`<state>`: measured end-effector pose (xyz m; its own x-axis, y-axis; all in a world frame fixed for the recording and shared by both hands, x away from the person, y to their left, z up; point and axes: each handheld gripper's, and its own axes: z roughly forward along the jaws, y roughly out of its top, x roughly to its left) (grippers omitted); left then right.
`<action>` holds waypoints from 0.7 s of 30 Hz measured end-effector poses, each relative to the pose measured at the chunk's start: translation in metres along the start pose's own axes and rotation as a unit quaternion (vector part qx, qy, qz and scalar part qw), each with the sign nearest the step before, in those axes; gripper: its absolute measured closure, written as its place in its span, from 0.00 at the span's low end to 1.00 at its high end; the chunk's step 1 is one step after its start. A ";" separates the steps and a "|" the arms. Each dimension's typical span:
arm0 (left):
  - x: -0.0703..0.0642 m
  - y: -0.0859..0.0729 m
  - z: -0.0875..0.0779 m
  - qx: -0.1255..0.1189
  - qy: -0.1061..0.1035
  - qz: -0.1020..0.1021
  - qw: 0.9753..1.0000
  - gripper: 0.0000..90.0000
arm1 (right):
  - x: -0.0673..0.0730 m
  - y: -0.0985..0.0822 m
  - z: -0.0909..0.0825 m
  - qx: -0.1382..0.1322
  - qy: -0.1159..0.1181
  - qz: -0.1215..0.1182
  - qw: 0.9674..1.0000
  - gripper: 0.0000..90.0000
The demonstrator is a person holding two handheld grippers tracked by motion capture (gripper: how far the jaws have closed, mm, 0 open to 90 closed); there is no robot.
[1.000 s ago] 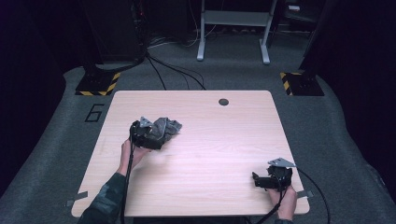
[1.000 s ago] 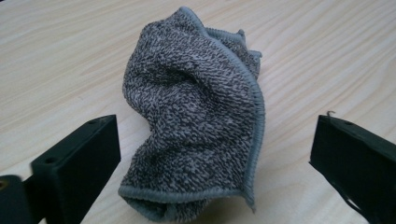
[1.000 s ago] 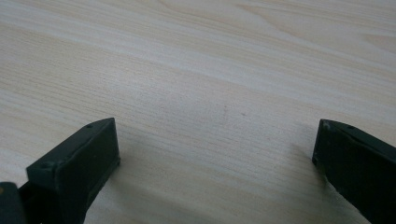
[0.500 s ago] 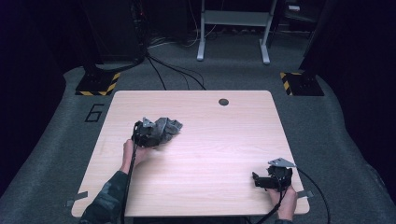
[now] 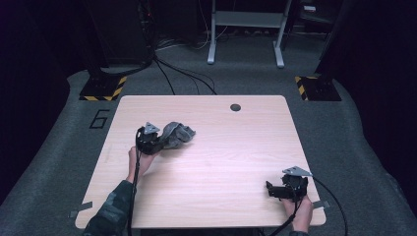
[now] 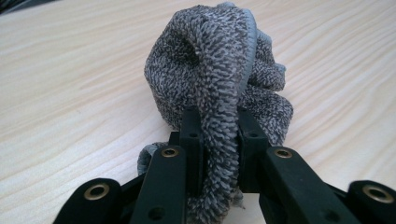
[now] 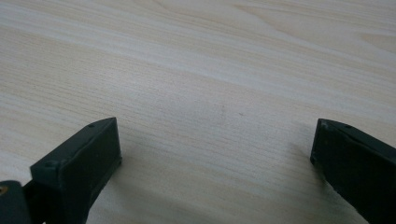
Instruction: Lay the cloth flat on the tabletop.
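The left gripper (image 6: 218,140) has just been closing, and its jaws now pinch a thick fold of the grey towel (image 6: 219,70); in the left gripper view the terry pile bulges out above and below the two black pads, so the cloth is truly clamped rather than merely lying between them. A second ago those jaws stood wide beside the bundle, so the grasp is the fresh thing here. From the high view the left gripper (image 5: 153,141) sits at the towel's (image 5: 178,133) near-left end, on the left half of the wooden table (image 5: 216,196), with the cloth bunched in a lump rather than spread. To my eye that means the pick-up is made, and lifting or dragging the cloth open could follow.

The right gripper (image 5: 276,190) rests near the table's front right corner, well apart from the towel. Its jaws stand wide with nothing between them; the right gripper (image 7: 212,154) view has bare wood grain between the two pads.

What I can't make out: how many layers the left jaws have caught, since the fold runs down out of sight between the arms. Probably a hemmed edge is among them, as a pale smooth border runs along the crest, but I wouldn't swear to it. The towel's far side is hidden behind its own bulk.
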<state>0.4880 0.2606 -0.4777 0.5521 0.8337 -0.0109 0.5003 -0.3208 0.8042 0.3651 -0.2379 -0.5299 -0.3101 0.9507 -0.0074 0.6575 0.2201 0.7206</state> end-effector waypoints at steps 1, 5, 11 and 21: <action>-0.002 0.001 -0.003 -0.005 -0.005 0.001 1.000 0.85 | 0.000 0.000 0.000 0.000 0.000 0.000 1.000 0.01; -0.014 0.008 -0.015 -0.018 -0.024 0.011 0.999 0.85 | 0.000 0.000 0.000 0.000 0.000 0.000 1.000 0.01; -0.045 0.015 -0.028 -0.035 -0.054 0.047 0.997 0.84 | 0.000 0.000 0.000 -0.003 -0.001 0.005 1.000 0.02; -0.085 0.006 -0.031 -0.028 -0.104 0.086 0.991 0.83 | 0.000 0.000 0.000 -0.002 -0.003 0.006 1.000 0.02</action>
<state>0.4235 0.2023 -0.4532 0.7538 0.6570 0.0119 0.3523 -0.4193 0.8367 0.3650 -0.2380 -0.5297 -0.2986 0.9544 -0.0027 0.6582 0.2080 0.7235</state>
